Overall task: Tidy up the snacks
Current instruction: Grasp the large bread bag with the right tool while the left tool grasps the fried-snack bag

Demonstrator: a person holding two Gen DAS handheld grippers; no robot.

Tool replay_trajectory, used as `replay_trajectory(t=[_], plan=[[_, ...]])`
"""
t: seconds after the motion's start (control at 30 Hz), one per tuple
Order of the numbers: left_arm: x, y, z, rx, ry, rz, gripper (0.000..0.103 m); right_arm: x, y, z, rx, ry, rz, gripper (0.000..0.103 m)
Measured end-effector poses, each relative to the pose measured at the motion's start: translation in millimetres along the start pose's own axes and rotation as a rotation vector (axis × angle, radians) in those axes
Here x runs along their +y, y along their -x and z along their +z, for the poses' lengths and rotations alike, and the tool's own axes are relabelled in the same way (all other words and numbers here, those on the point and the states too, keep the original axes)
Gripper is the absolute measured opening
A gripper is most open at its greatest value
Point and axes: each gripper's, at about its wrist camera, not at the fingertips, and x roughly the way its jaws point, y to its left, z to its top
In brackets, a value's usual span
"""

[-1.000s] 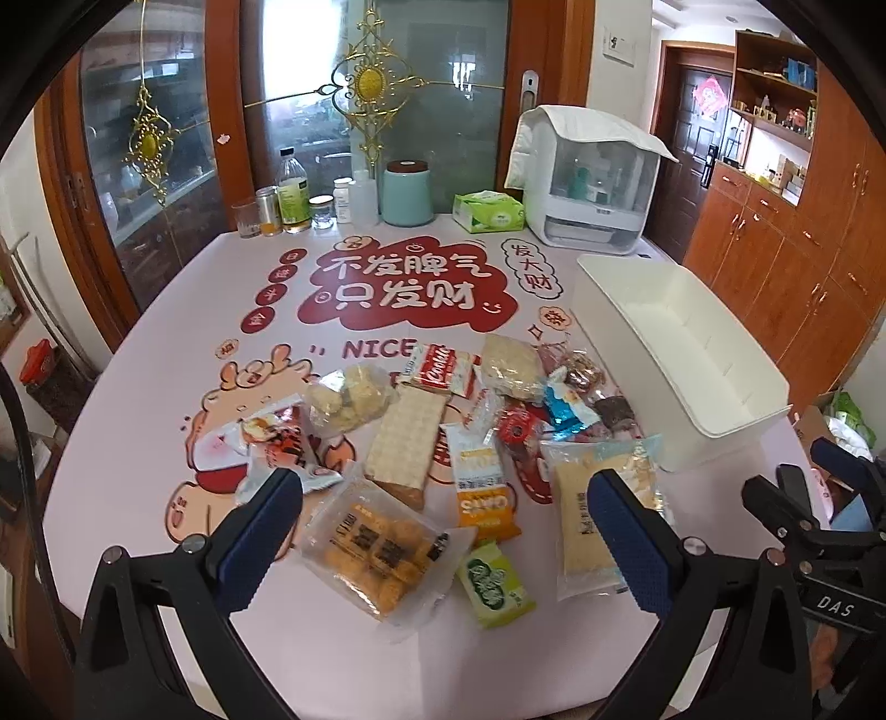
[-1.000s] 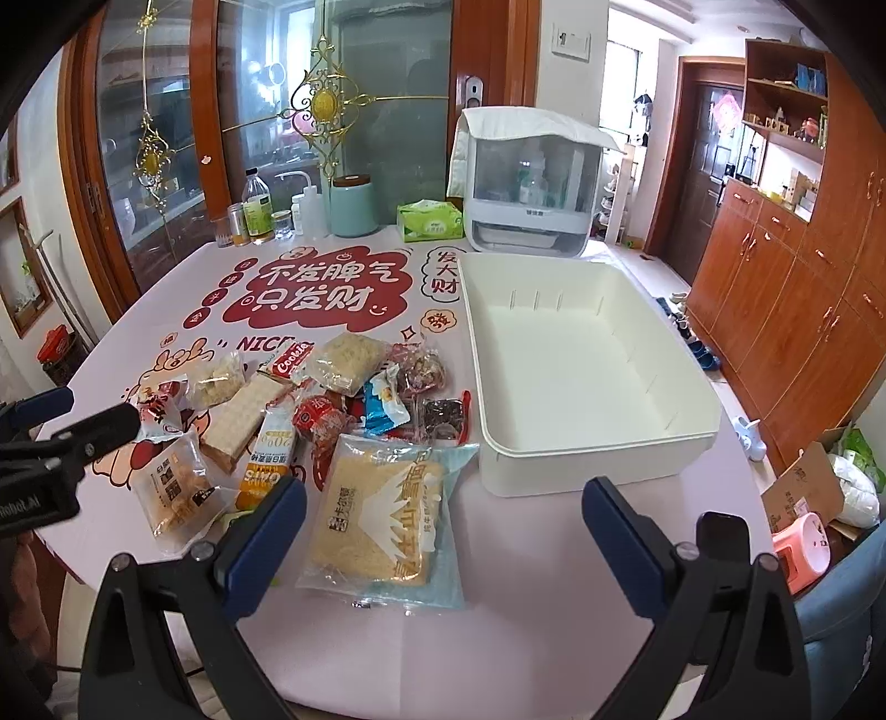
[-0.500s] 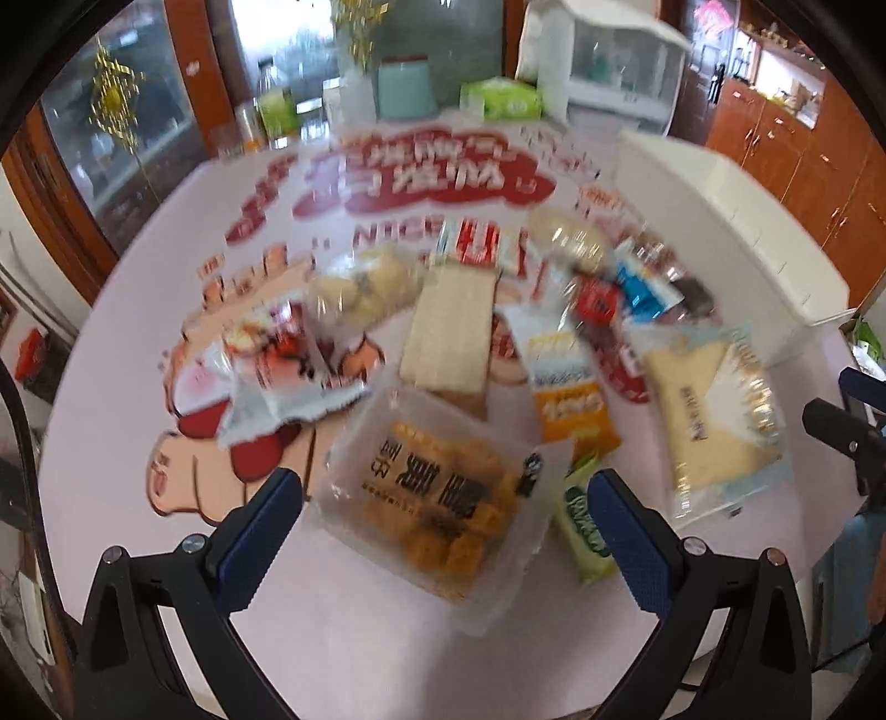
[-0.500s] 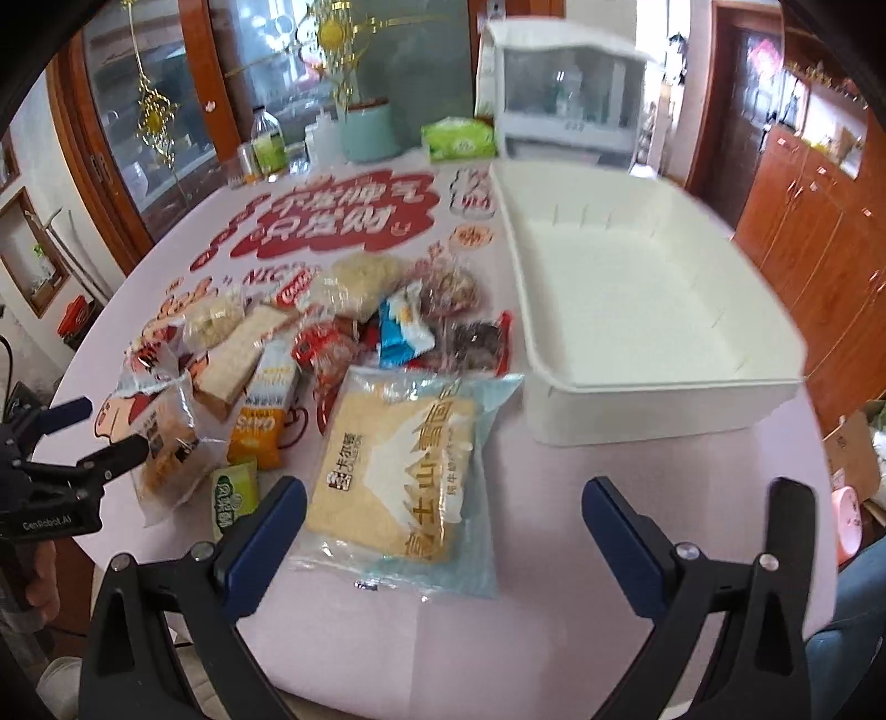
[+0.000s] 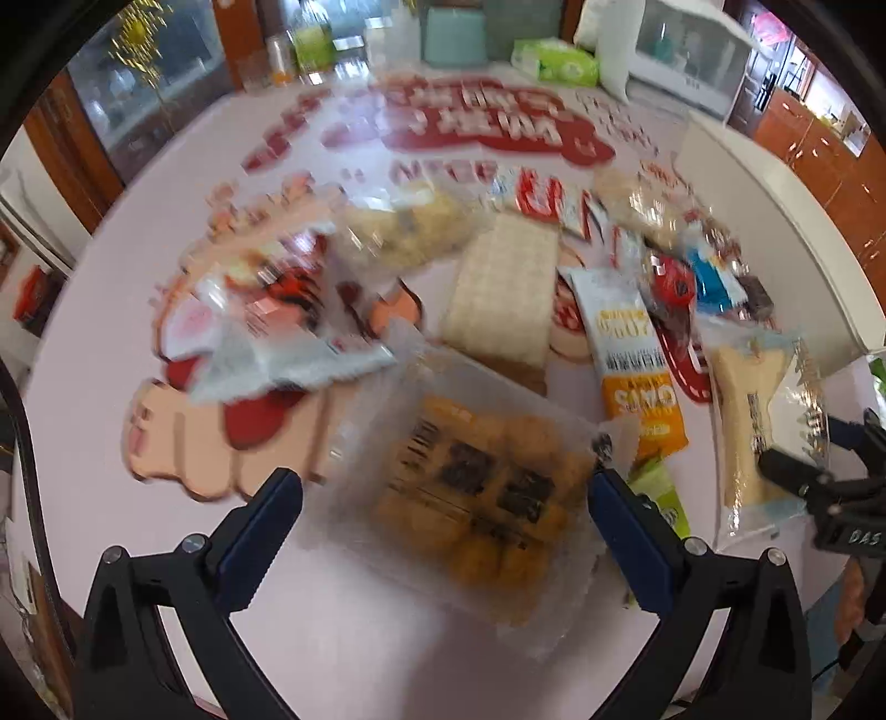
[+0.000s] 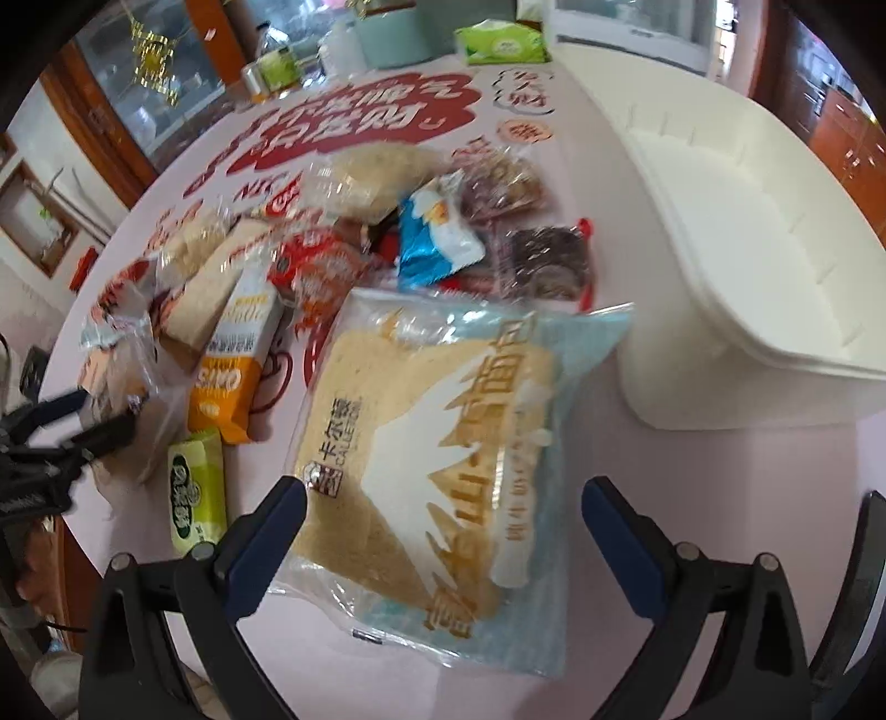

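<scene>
Several snack packs lie in a heap on the pink printed table (image 5: 94,343). My left gripper (image 5: 443,531) is open, its blue pads either side of a clear bag of golden pastries (image 5: 476,487) without touching it. My right gripper (image 6: 443,531) is open over the near end of a large blue-edged bread bag (image 6: 437,437). The empty white bin (image 6: 736,260) stands to the right of the heap. An orange oats pack (image 6: 232,354), a small green pack (image 6: 194,498) and a blue wrapper (image 6: 437,238) lie between. The left gripper (image 6: 61,437) shows at the far left of the right wrist view.
At the table's far edge stand bottles (image 5: 310,44), a teal canister (image 5: 454,27), a green tissue pack (image 5: 554,61) and a white appliance (image 5: 686,55). Wooden cabinets (image 5: 819,144) line the right wall. The table's near edge runs just under both grippers.
Both grippers have moved down and forward toward the table: the left over the pastry bag, the right over the bread bag. Both stay open; no snack has moved.
</scene>
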Motion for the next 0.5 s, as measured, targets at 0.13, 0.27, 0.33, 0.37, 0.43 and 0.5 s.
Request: replay_trajectory(t=[0.13,0.27,0.33,0.37,0.43,0.5], plan=[[9.2,-2.5,6.7,-0.01,-0.007,0.08,0.103,1.0,-5.2,-0.8,0.014,0.008,0.009,0.1],[19.5,-9.4,14.0,0.009,0.023,0.021,0.103,0.7,-5.6,-2.6,0.018,0.007,0.023,0.1],[23.6,-16.1,18.1,0.02,0.031,-0.02,0.103,1.7,-6.4,-2.8,0.023,0.011,0.028,0.1],[24.3,-20.5,19.5,0.033,0.036,-0.046,0.103,2.2,-6.7,-2.7,0.024,0.014,0.029,0.1],[30.2,-31.4,22.6,0.068,0.071,-0.144,0.103,4.6,-7.0,-2.6,0.025,0.02,0.027,0.1],[36.3,-44.1,24.1,0.12,0.124,-0.231,0.103,5.6,-7.5,-2.7,0.027,0.024,0.029,0.1]])
